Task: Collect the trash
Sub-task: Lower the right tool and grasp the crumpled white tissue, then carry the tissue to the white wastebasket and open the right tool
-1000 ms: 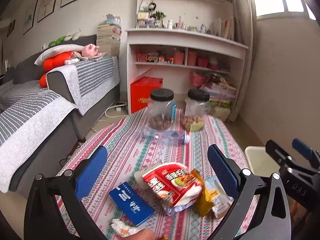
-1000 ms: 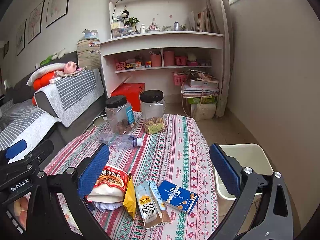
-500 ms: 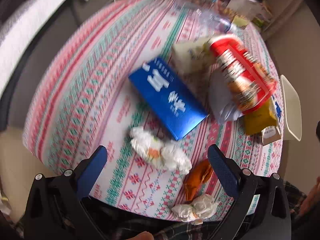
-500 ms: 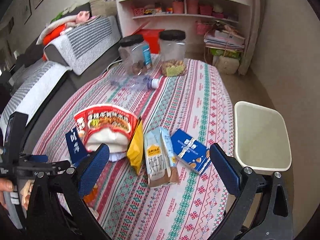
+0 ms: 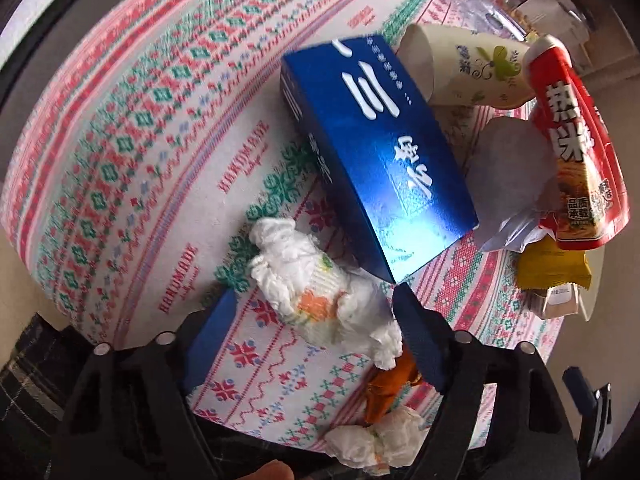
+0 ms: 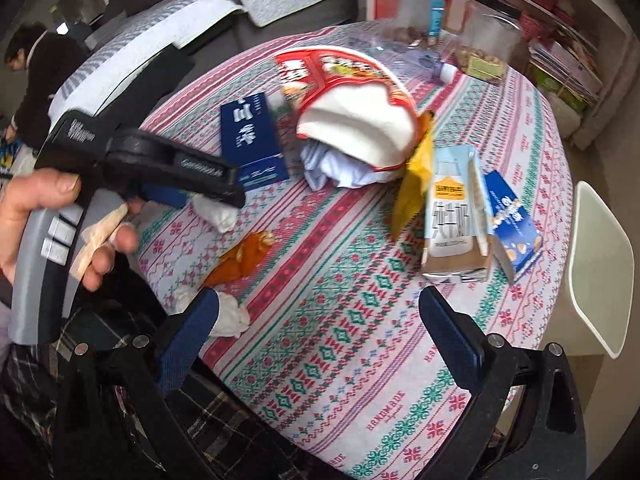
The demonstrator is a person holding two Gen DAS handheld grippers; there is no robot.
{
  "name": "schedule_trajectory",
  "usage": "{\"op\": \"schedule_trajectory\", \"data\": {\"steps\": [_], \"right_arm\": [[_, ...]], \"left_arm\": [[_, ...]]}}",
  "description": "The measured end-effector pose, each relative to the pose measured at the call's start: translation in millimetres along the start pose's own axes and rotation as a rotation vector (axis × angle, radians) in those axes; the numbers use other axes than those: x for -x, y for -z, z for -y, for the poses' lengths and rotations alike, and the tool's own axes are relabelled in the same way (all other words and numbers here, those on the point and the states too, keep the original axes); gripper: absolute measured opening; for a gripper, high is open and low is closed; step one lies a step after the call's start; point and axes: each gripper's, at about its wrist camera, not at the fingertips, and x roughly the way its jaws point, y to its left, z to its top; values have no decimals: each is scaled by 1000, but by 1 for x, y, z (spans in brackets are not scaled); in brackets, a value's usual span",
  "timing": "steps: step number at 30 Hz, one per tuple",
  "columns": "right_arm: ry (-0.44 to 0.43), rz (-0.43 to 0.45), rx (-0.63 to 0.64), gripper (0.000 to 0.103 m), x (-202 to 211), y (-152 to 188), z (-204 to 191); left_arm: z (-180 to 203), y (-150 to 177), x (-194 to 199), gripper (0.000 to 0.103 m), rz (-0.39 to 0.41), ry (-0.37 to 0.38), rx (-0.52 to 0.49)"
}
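Note:
My left gripper (image 5: 316, 320) is open and low over the round patterned table (image 5: 132, 120), its jaws on either side of a crumpled white tissue (image 5: 316, 288). Beyond it lie a blue box (image 5: 380, 160), a paper cup (image 5: 472, 72) on its side and a red noodle bowl (image 5: 576, 152). An orange wrapper (image 5: 388, 392) and a second tissue (image 5: 380, 440) lie at the near edge. My right gripper (image 6: 320, 340) is open and empty above the table's near edge. A milk carton (image 6: 456, 216), a blue biscuit box (image 6: 516, 224) and a yellow packet (image 6: 416, 176) lie ahead of it.
A white bin (image 6: 600, 264) stands beside the table on the right. Two black-lidded jars (image 6: 492, 36) and a flattened plastic bottle (image 6: 404, 52) are at the table's far side. A sofa (image 6: 208, 12) is at the left, shelves at the back.
Both grippers have tilted down from facing the room to facing the table. My left gripper has dropped closer, and the white tissue now lies between its jaws.

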Motion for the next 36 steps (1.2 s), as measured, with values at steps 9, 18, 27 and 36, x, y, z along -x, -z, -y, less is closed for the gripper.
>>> {"op": "schedule_trajectory", "data": {"steps": [9, 18, 27, 36], "right_arm": [[-45, 31, 407, 96, -25, 7, -67], [-99, -131, 448, 57, -70, -3, -70], [-176, -134, 357, 42, -70, -22, -37], [-140, 40, 231, 42, -16, -35, -6]], "left_arm": [[-23, 6, 34, 52, 63, 77, -31], [-48, 5, 68, 52, 124, 123, 16], [-50, -6, 74, 52, 168, 171, 31], [-44, -10, 96, 52, 285, 204, 4]]}}
